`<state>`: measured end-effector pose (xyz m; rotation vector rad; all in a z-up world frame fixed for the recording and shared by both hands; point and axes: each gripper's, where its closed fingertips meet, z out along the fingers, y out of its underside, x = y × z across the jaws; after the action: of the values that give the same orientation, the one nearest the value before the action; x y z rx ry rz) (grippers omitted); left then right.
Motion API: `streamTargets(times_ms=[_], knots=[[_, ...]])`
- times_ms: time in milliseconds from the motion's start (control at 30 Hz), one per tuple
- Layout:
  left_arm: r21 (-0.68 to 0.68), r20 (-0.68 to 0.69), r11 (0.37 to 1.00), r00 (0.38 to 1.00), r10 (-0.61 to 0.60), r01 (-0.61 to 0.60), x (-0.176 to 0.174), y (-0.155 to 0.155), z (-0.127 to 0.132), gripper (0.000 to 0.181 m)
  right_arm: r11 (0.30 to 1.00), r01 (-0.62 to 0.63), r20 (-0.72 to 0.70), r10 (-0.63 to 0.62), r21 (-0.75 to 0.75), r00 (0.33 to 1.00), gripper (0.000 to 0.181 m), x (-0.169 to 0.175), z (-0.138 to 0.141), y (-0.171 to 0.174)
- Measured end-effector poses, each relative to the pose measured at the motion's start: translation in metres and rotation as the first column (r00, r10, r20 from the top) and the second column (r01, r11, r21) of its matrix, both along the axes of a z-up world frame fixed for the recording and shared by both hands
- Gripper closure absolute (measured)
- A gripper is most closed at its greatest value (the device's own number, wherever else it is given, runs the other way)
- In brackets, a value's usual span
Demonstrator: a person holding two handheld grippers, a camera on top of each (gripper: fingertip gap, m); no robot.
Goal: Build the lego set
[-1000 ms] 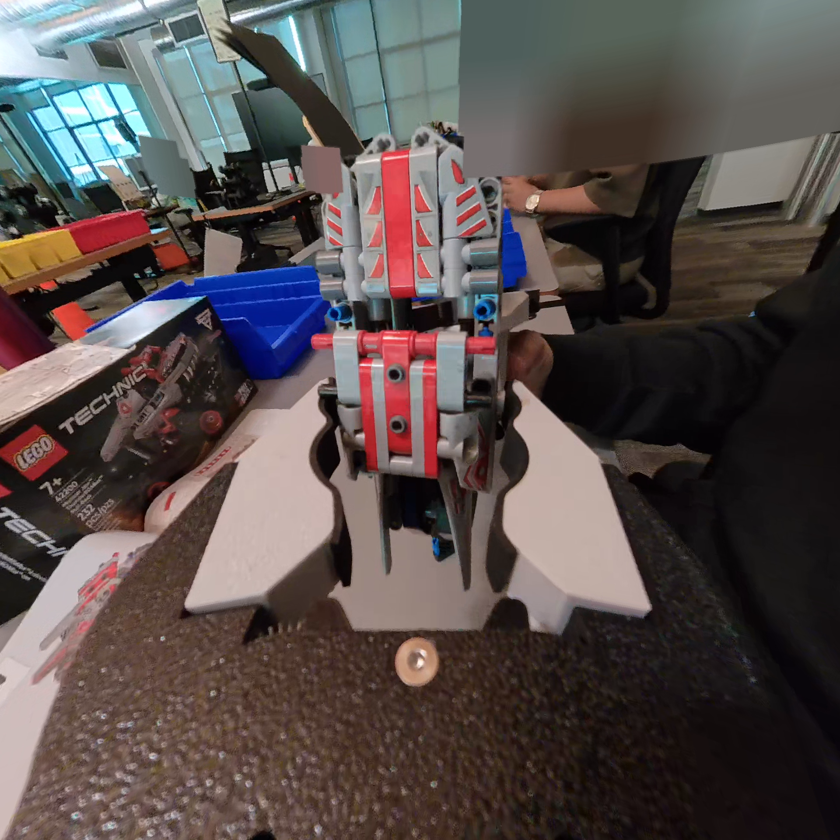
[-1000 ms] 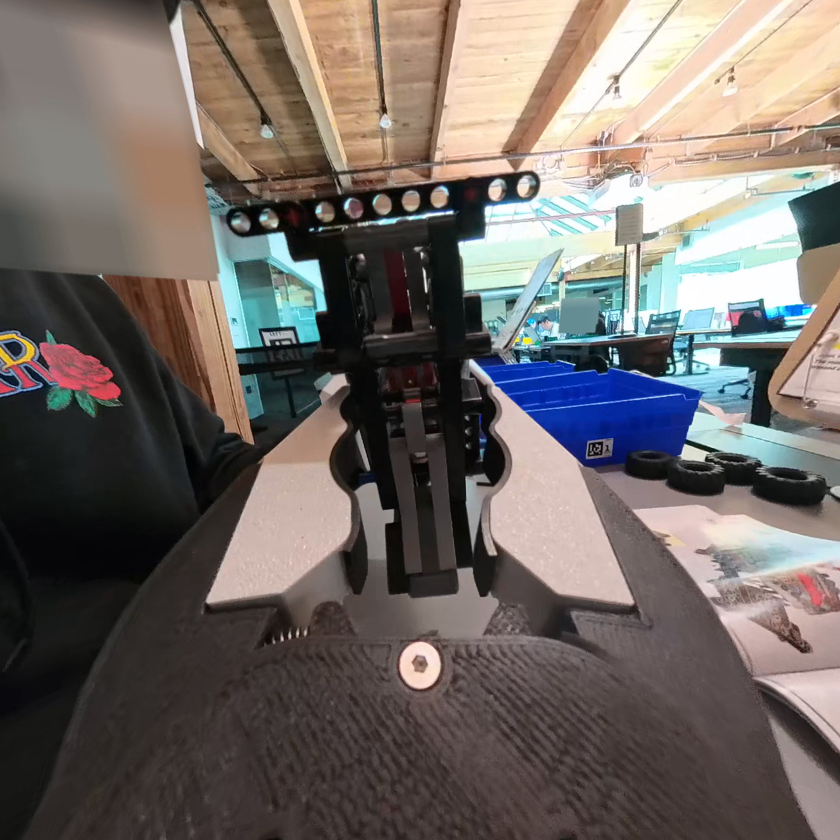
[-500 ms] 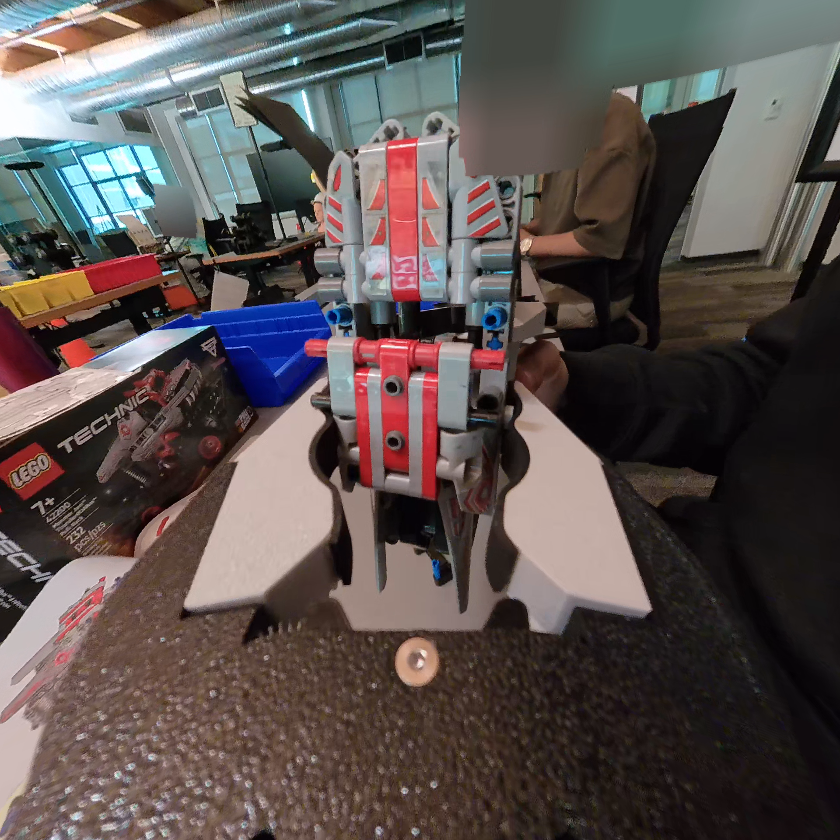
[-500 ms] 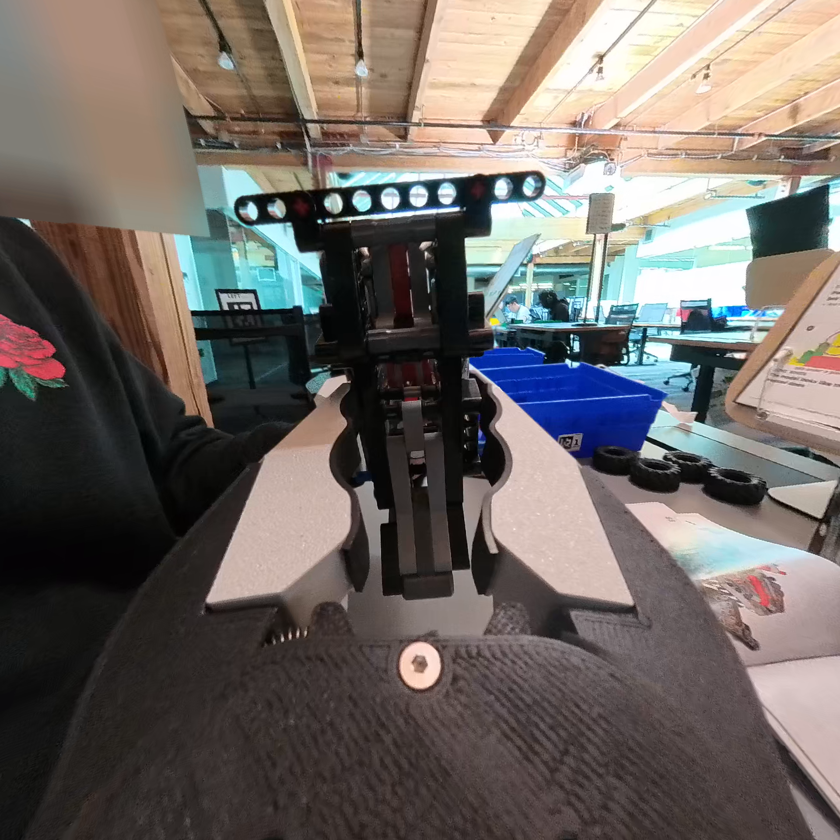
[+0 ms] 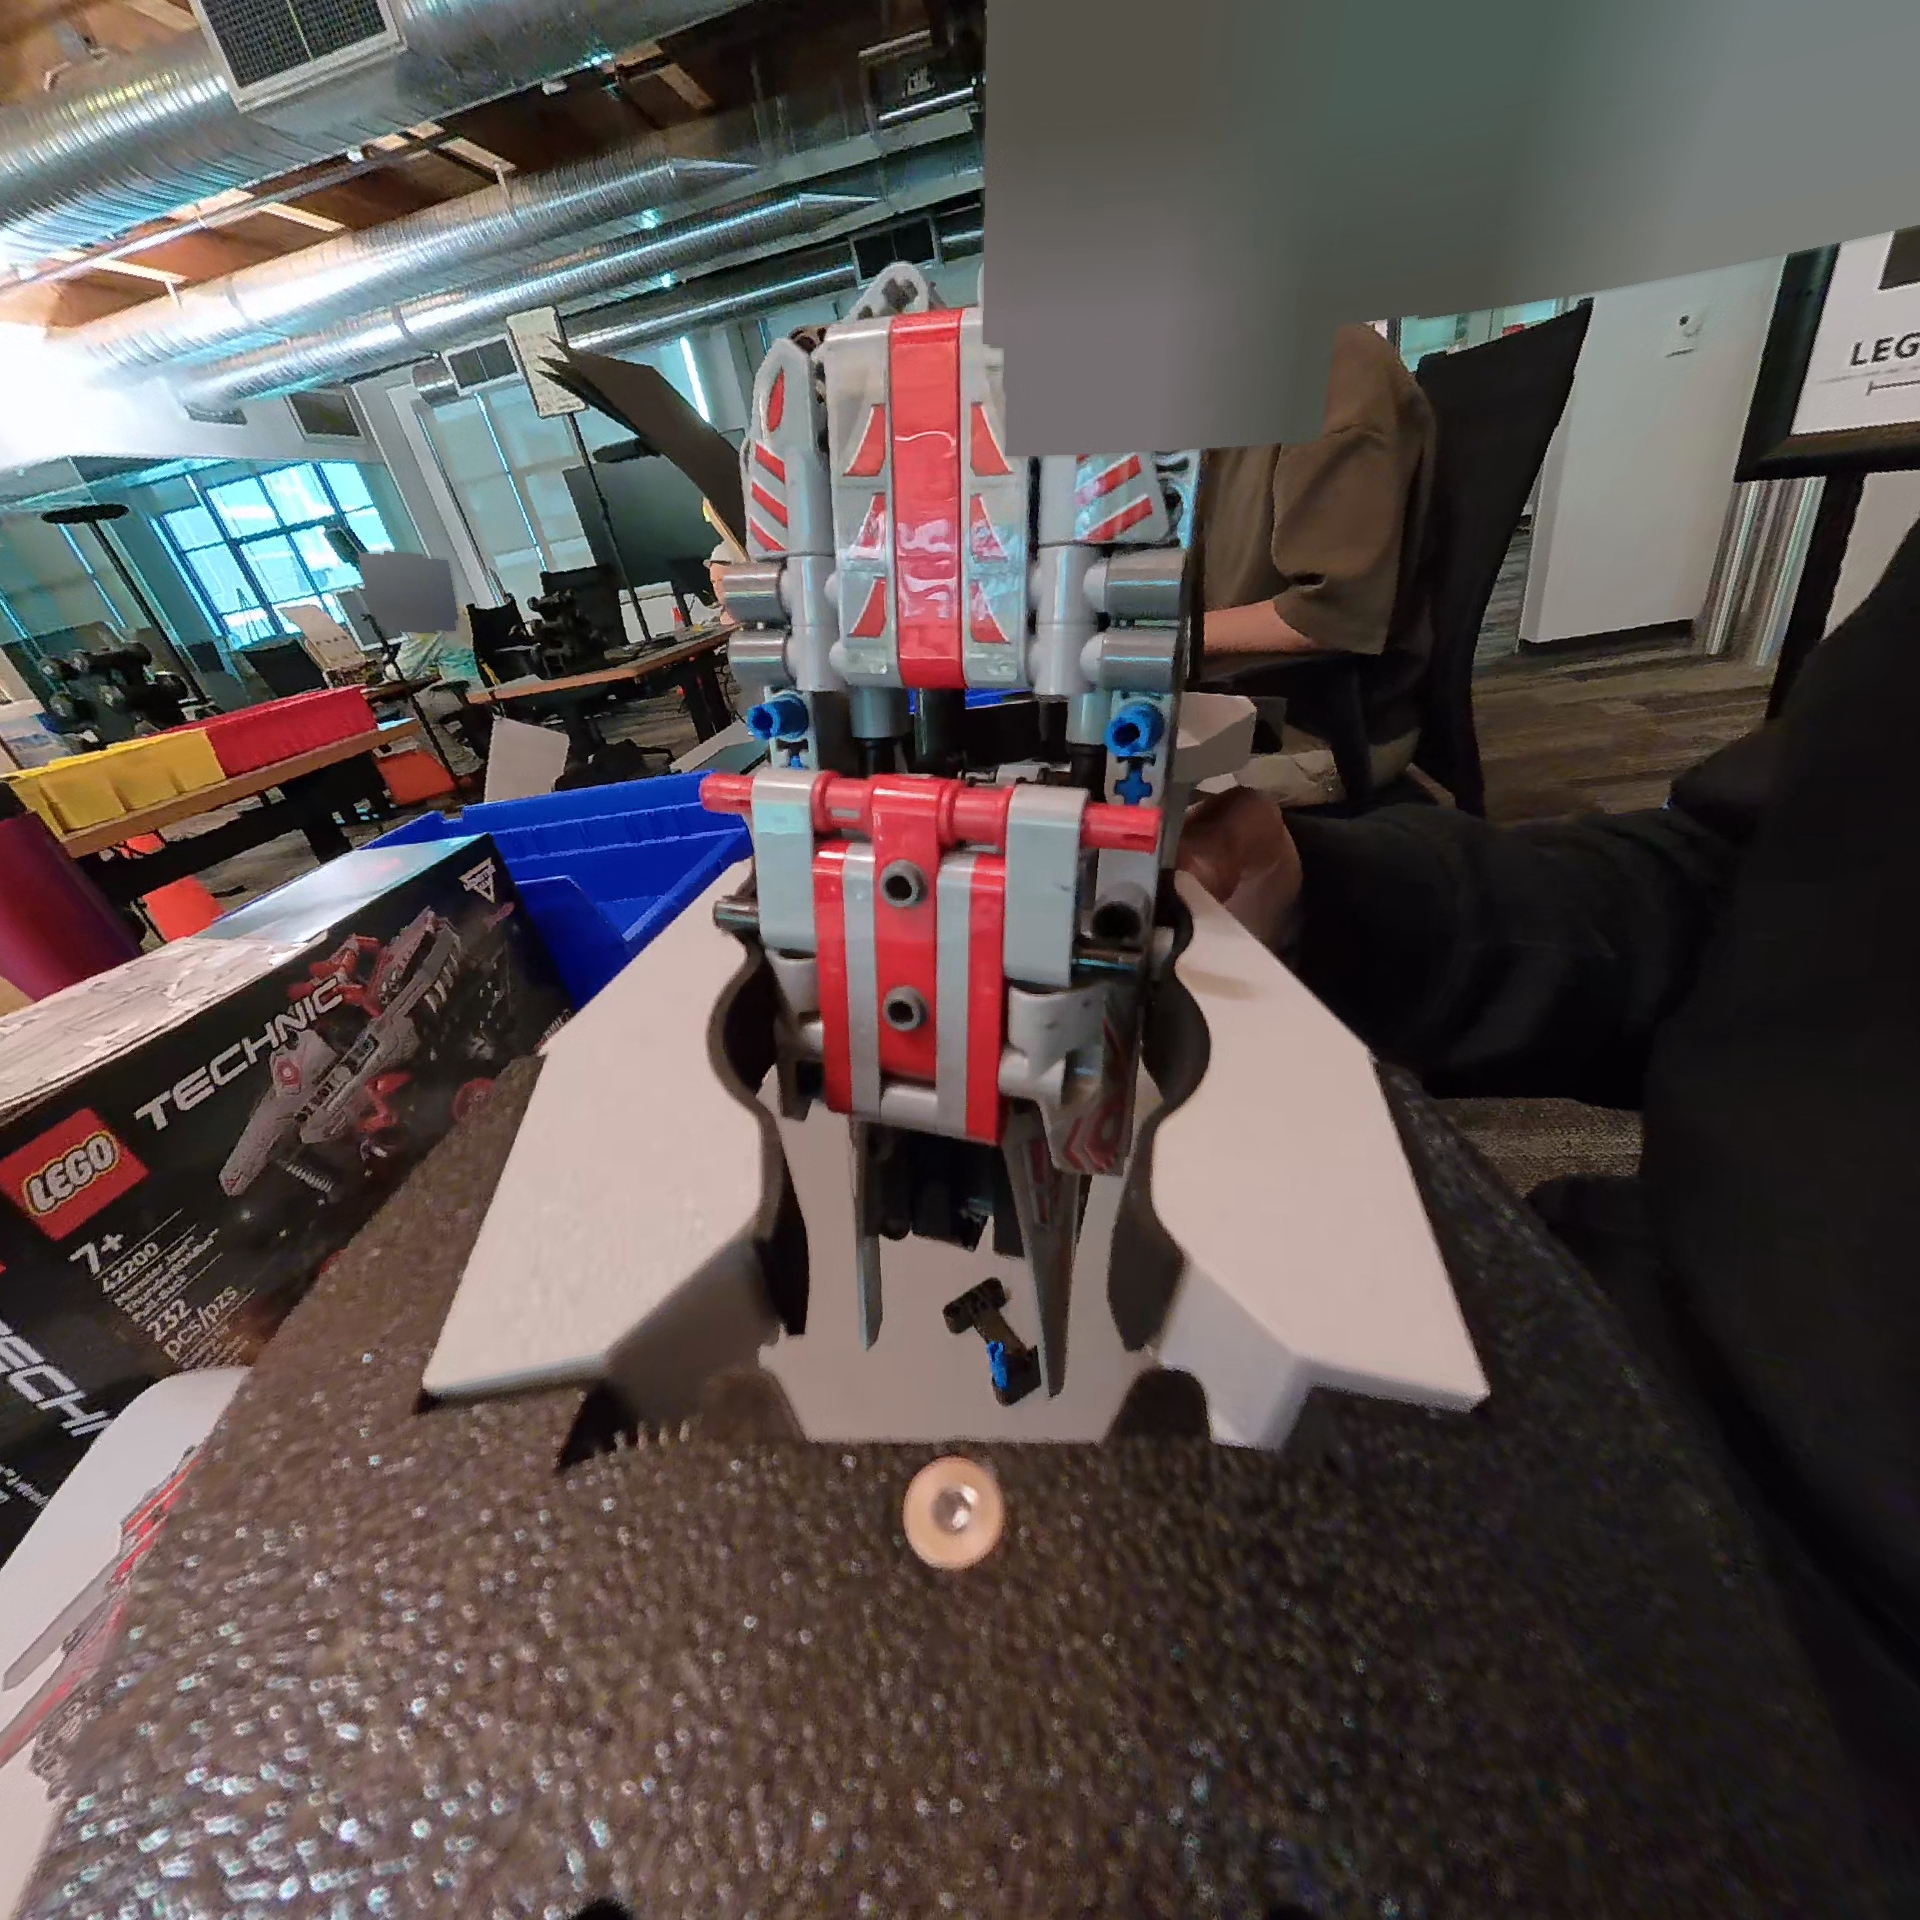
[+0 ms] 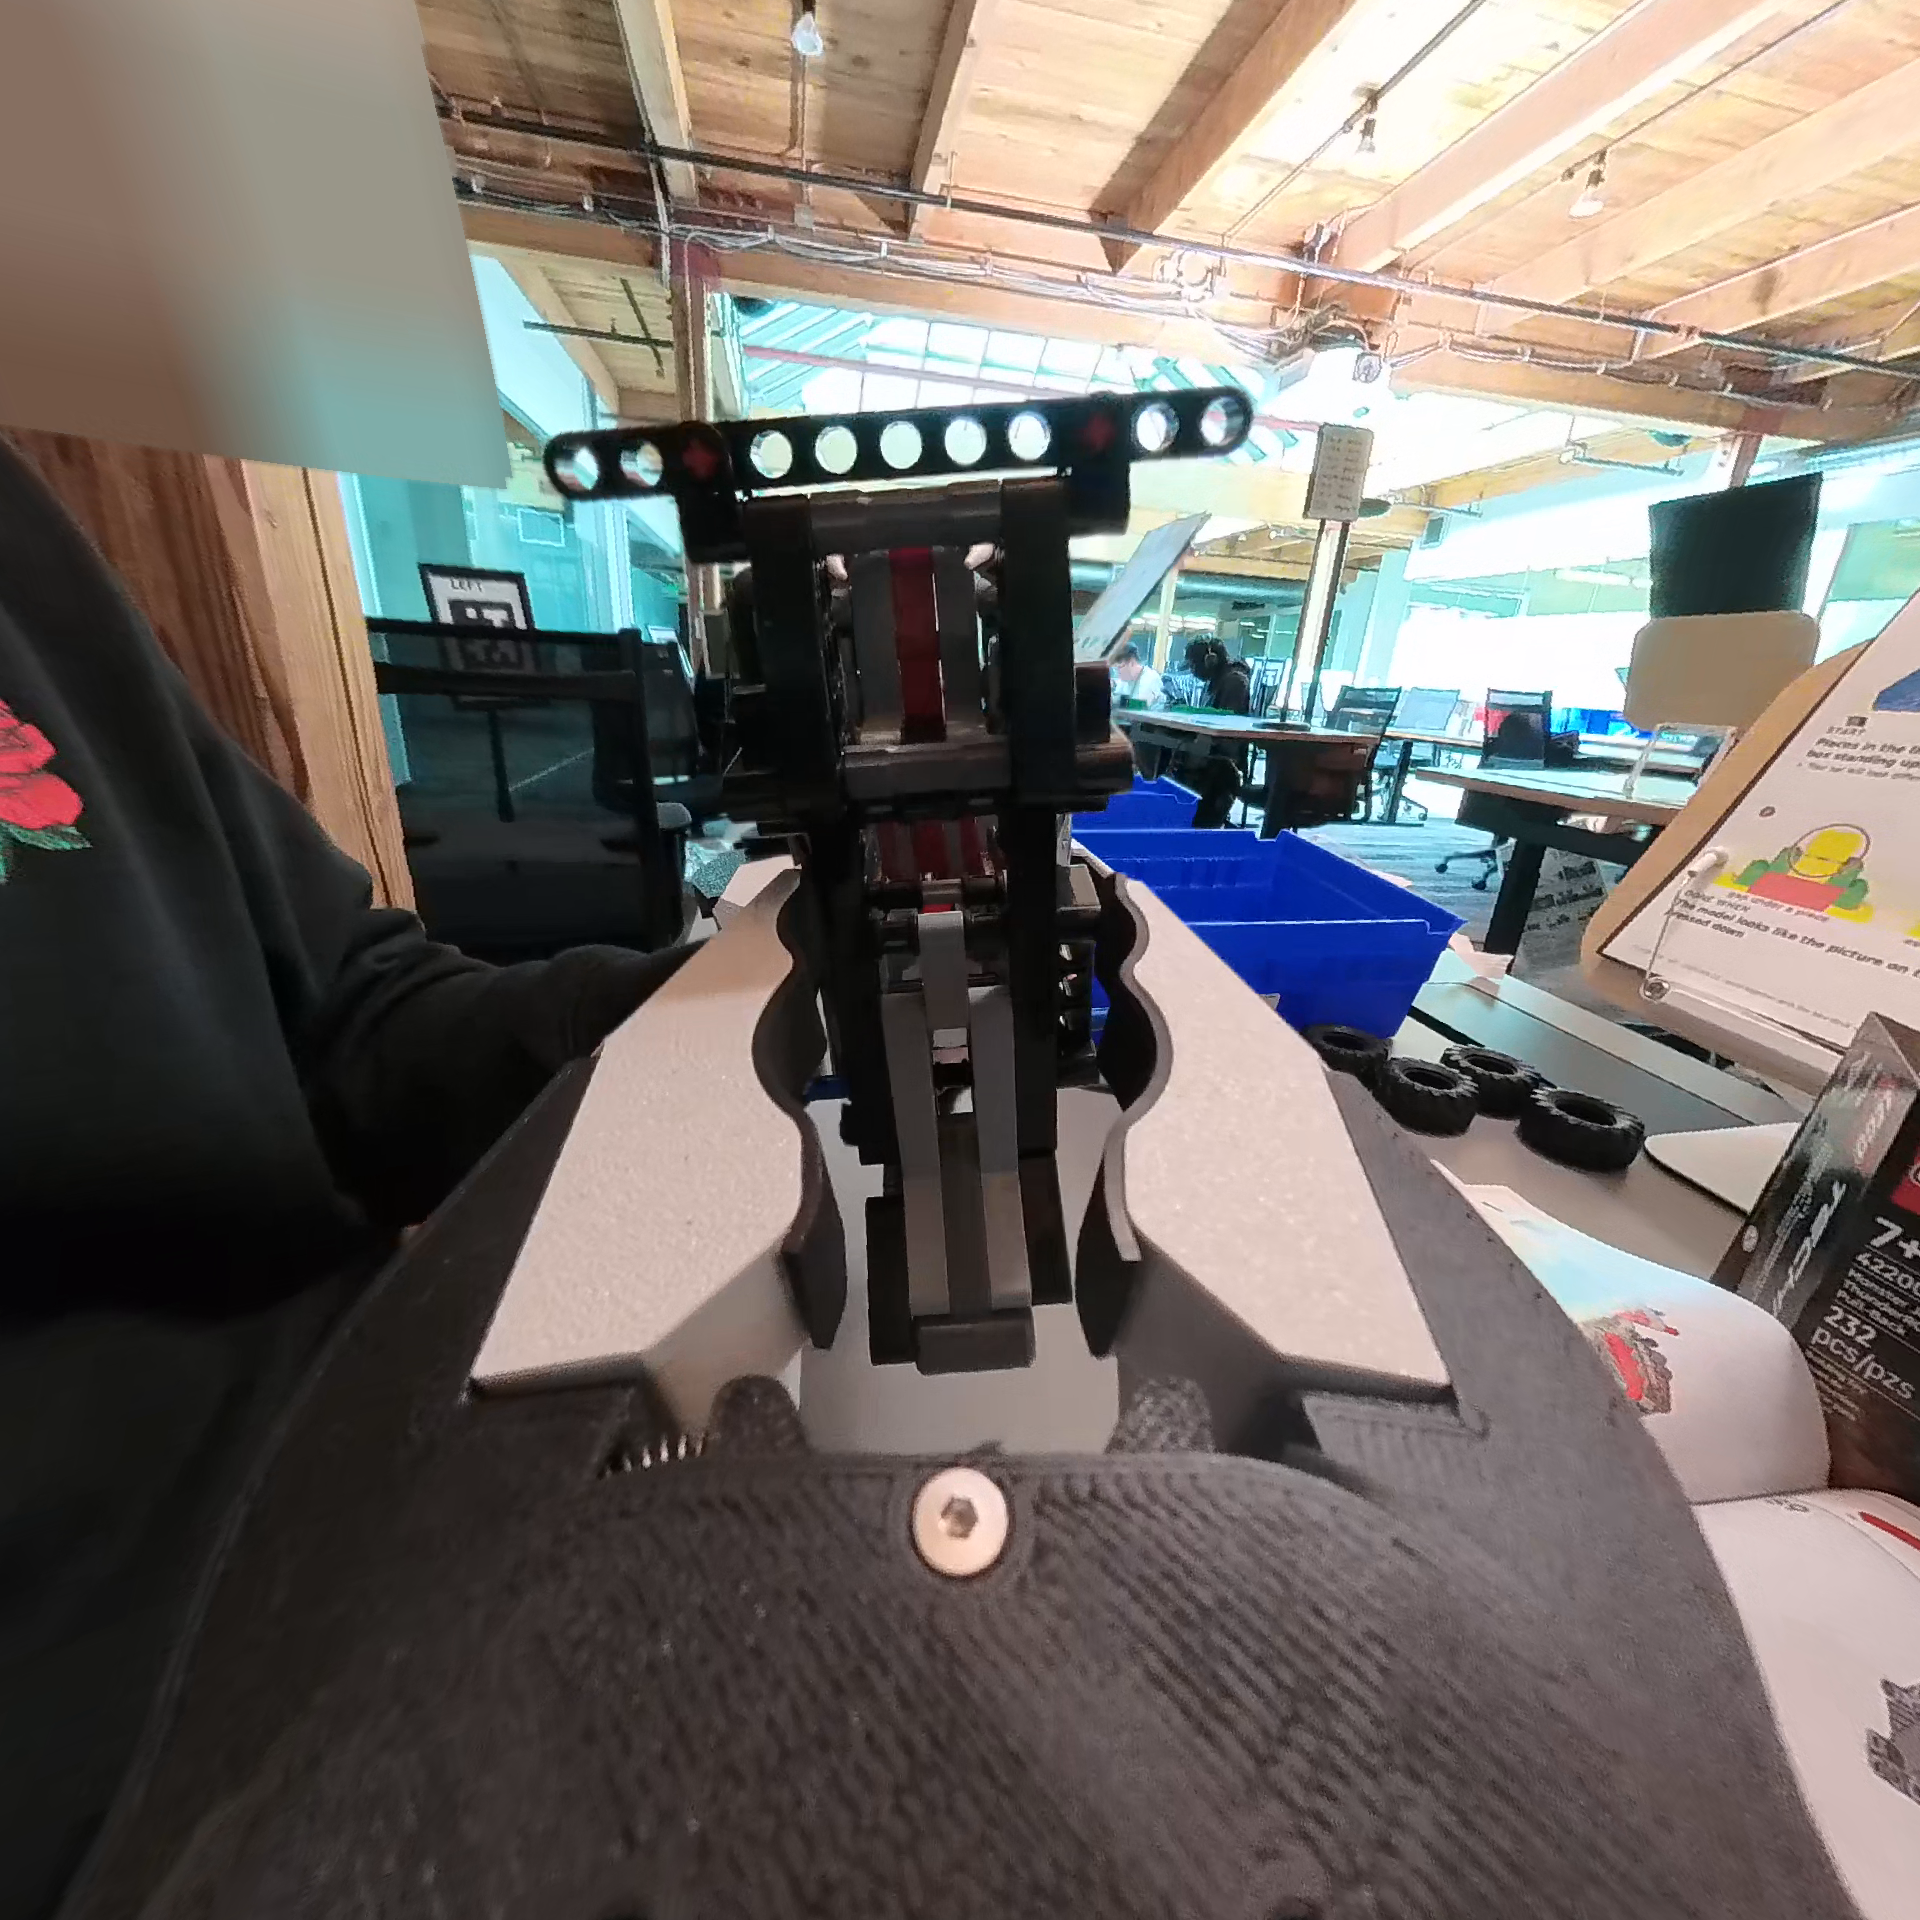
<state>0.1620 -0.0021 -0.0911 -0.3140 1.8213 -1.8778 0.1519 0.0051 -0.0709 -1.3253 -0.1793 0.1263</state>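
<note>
The grey and red lego model (image 5: 914, 582) stands upright between my left gripper's white fingers (image 5: 623, 1143). My left gripper (image 5: 956, 935) is shut on its lower end. A small black piece with a blue pin (image 5: 992, 1335) lies loose at the base between the fingers. In the right wrist view the same model shows its dark underside (image 6: 951, 1039), with a black holed beam (image 6: 894, 449) across its top. My right gripper (image 6: 945, 914) is shut on the model. A hand (image 5: 1236, 852) shows behind the model.
The lego box (image 5: 208, 1122) lies at the left, with blue bins (image 5: 613, 862) behind it. Several black tyres (image 6: 1475, 1086), an open booklet (image 6: 1662, 1382), a box corner (image 6: 1849, 1247) and a sign board (image 6: 1766, 883) sit on the right. A dark sleeve (image 5: 1558, 935) fills the right side. My two grippers' fingertips are within a few centimetres of each other.
Both views have tilted upward and the model sits higher against the background. The small black piece now lies loose lower between the left fingers. The right view swung right, showing the box.
</note>
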Motion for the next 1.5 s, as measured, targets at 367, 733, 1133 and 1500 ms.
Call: streamTargets(times_ms=[367,733,1133,1500], knots=[[-0.03,0.003,1.0,1.0,0.0,0.001,0.001,-0.002,0.002,0.112,1.0,0.006,0.0,-0.006,0.012,1.0,0.129,0.001,0.002,-0.001],[-0.079,-0.079,0.997,0.997,-0.021,0.015,0.008,0.003,-0.005,0.112,0.999,0.0,-0.09,-0.005,-0.047,0.996,0.129,0.01,-0.005,0.004],[-0.193,-0.12,0.979,0.989,-0.082,0.058,0.009,0.002,-0.009,0.112,0.995,0.006,-0.105,-0.016,-0.098,0.994,0.125,0.014,-0.008,0.0],[-0.151,-0.138,0.988,0.989,-0.052,0.031,0.015,-0.009,-0.014,0.111,0.991,0.038,-0.097,-0.051,-0.131,0.994,0.119,0.019,-0.013,0.0]])
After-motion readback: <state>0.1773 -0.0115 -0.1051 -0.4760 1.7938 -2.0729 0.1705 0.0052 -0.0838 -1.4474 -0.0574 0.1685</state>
